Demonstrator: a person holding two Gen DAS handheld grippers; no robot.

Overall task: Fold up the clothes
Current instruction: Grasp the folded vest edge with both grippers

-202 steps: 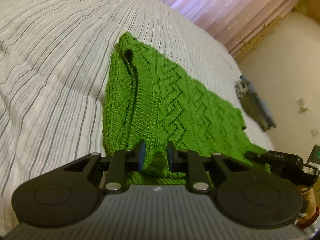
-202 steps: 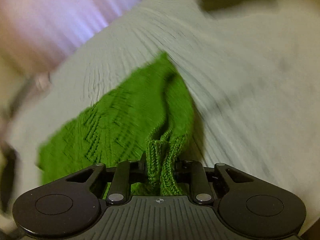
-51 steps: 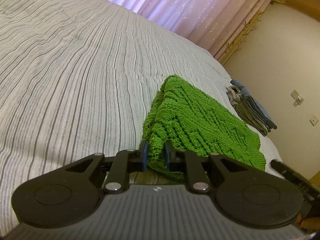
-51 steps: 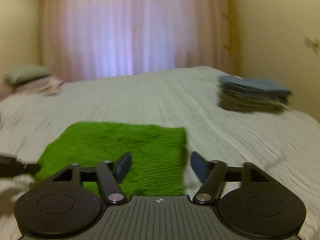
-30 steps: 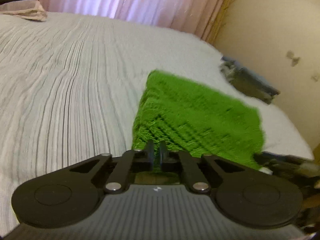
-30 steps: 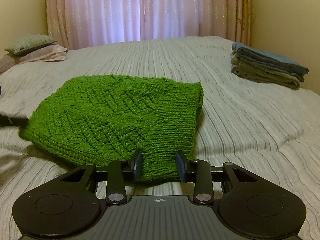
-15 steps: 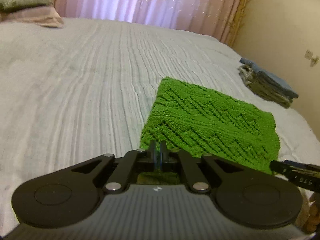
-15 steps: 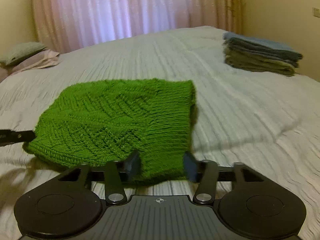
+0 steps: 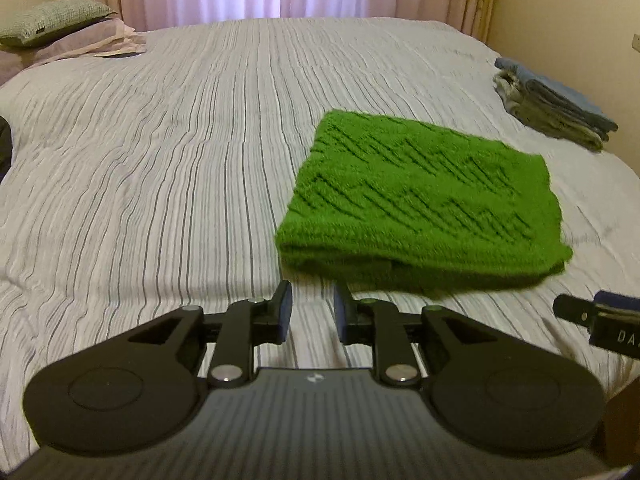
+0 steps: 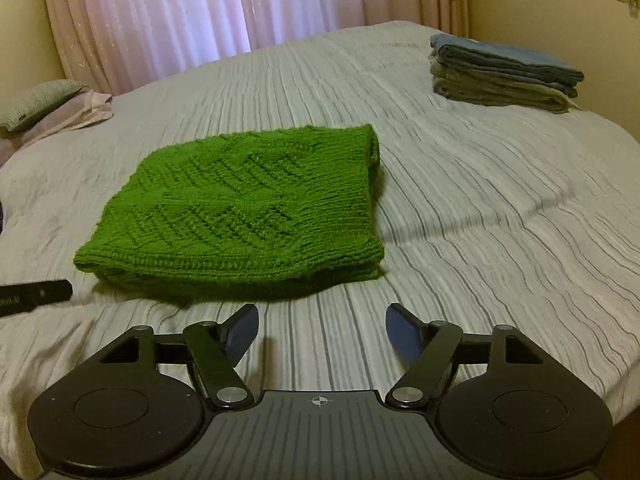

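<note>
While the green sweater lies folded on the bed | your left gripper gapes narrowly, empty | right gripper wide, empty | fold looks complete; next, likely carry it to the folded stack

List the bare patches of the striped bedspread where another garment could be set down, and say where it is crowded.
Free: the striped bedspread between the folded green knitted sweater and the pillows; also between the sweater and the stack of folded grey and blue clothes. Crowded: the stack's corner.
</note>
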